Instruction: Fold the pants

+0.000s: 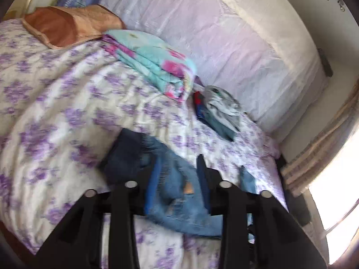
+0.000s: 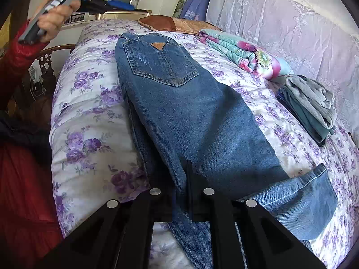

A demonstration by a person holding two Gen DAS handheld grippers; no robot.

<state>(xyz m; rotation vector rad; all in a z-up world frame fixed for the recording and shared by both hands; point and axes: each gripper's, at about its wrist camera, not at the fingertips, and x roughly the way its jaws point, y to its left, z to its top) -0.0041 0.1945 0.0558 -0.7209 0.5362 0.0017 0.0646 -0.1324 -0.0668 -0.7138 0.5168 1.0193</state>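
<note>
Handling heavy stiff denim jeans (image 2: pixel 190 116) on bed (image 2: pixel 89 134); right tool (image 2: pixel 177 179) pinching leg near hem, left tool (image 1: pixel 177 168) wide, raised; grab waistband.

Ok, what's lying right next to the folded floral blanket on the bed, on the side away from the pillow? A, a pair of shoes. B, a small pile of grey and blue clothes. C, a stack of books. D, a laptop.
B: in the right wrist view a small pile of grey and blue clothes sits just beyond the floral blanket on the bed.
</note>
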